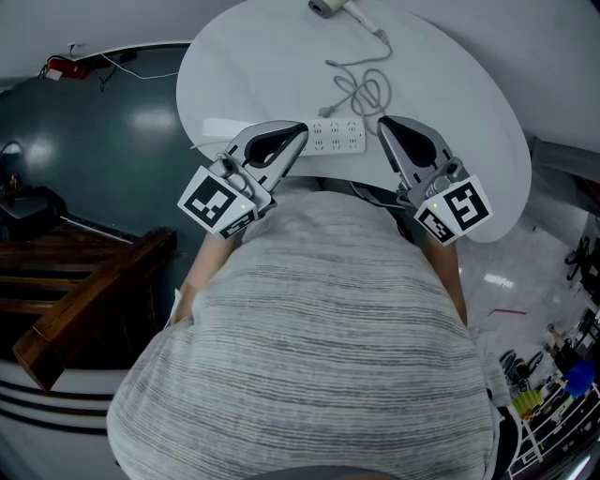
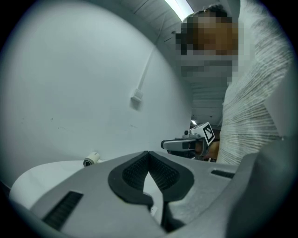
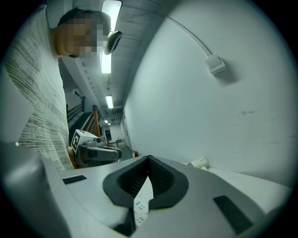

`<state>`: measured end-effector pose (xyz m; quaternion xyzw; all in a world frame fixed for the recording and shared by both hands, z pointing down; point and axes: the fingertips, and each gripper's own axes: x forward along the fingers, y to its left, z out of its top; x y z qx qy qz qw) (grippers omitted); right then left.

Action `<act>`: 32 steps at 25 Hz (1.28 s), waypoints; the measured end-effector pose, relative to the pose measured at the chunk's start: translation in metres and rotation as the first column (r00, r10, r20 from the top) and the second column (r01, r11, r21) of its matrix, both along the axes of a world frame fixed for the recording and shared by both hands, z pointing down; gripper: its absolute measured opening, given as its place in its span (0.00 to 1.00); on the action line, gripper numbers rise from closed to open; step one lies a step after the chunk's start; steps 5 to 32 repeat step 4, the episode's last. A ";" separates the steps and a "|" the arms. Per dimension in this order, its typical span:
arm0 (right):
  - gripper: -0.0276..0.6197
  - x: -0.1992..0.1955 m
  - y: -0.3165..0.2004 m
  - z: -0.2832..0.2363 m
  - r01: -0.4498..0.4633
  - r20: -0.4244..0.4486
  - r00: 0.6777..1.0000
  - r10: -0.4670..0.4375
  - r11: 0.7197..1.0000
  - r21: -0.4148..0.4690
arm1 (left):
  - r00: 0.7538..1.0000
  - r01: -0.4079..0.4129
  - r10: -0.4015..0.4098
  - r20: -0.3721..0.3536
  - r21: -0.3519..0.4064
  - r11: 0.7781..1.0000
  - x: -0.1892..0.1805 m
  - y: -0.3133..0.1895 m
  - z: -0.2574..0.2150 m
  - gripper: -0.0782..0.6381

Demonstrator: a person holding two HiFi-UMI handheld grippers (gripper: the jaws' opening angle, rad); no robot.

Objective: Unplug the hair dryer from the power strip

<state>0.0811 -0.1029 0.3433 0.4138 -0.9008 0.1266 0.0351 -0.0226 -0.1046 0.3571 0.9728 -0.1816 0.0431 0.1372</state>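
Observation:
A white power strip [image 1: 336, 136] lies near the front edge of the round white table [image 1: 469, 103]. A grey cable [image 1: 361, 89] coils just behind it and runs to the white hair dryer [image 1: 330, 7] at the table's far edge. The cable's near end reaches the strip's far side. My left gripper [image 1: 302, 129] hovers just left of the strip, shut and holding nothing. My right gripper [image 1: 382, 123] hovers just right of it, also shut and holding nothing. In the left gripper view the dryer [image 2: 91, 159] lies beyond my shut left gripper [image 2: 148, 153]. In the right gripper view the strip [image 3: 142, 204] shows under my shut right gripper [image 3: 148, 158].
Dark wooden steps [image 1: 84, 291] stand on the green floor at the left, with a red object [image 1: 66, 67] further back. A rack of tools [image 1: 553, 375] sits at the lower right. A white wall rises behind the table, with a small box [image 2: 136, 99] on it.

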 end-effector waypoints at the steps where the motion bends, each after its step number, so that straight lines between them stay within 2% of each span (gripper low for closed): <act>1: 0.08 0.000 0.000 0.001 0.001 0.000 1.000 -0.001 1.000 -0.002 | 1.000 0.002 -0.002 0.003 -0.001 1.000 0.000 0.001 0.001 0.12; 32: 0.08 0.002 0.001 0.002 0.002 0.002 1.000 -0.002 1.000 -0.006 | 1.000 0.007 -0.007 0.008 -0.005 1.000 0.000 0.003 0.003 0.12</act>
